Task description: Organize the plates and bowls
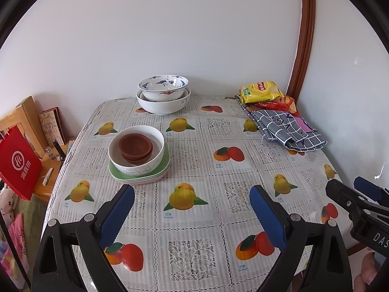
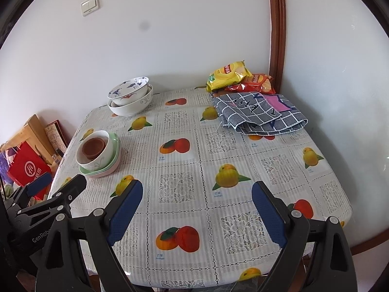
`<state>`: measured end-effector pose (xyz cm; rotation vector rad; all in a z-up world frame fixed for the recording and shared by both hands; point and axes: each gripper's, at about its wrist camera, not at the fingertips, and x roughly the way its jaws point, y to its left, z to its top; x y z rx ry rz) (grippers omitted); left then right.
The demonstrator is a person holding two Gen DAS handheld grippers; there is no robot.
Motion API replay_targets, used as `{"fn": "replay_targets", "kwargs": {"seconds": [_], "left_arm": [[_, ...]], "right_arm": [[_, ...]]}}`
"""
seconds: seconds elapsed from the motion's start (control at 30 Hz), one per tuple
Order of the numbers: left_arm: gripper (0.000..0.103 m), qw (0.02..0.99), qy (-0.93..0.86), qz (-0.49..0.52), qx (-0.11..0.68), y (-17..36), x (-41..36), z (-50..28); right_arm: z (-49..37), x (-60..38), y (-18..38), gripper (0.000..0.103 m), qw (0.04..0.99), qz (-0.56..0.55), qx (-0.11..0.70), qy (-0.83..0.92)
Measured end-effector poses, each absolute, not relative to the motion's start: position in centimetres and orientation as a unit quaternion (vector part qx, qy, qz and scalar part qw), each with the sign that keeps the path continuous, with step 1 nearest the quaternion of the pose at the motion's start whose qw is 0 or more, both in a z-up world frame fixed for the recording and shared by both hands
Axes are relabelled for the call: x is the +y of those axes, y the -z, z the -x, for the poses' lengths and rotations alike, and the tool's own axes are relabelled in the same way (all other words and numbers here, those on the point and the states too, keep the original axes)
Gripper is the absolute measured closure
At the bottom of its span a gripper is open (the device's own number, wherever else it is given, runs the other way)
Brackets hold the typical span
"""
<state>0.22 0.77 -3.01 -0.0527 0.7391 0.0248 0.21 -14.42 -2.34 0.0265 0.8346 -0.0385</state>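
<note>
On the fruit-print tablecloth (image 1: 206, 150) stands a stack near the left edge: brown small bowls (image 1: 135, 147) nested in a white bowl (image 1: 136, 154), on green and pink plates (image 1: 143, 177). At the far edge a blue-patterned bowl (image 1: 163, 86) rests inside a larger white bowl (image 1: 163, 104). The same stacks show in the right wrist view, the brown bowls (image 2: 93, 148) and the far bowls (image 2: 130, 99). My left gripper (image 1: 192, 194) hangs open over the near table, nothing between its fingers. My right gripper (image 2: 197, 192) is open too, empty, and appears at the right (image 1: 355, 192) in the left wrist view.
Yellow and red snack bags (image 1: 261, 92) and a folded grey checked cloth (image 1: 289, 131) lie at the far right corner. A red paper bag (image 1: 18, 163), wooden furniture and books stand left of the table. White walls close the back and right sides.
</note>
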Motion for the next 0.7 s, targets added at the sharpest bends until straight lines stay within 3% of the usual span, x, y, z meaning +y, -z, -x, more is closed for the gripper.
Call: {"fn": "replay_targets", "kwargs": {"seconds": [0.7], "left_arm": [[0.007, 0.931, -0.011, 0.025, 0.363, 2.89, 0.61, -0.13]], "right_arm": [[0.33, -14.24, 2.48, 0.013, 0.914, -0.005, 0.404, 0.017]]}}
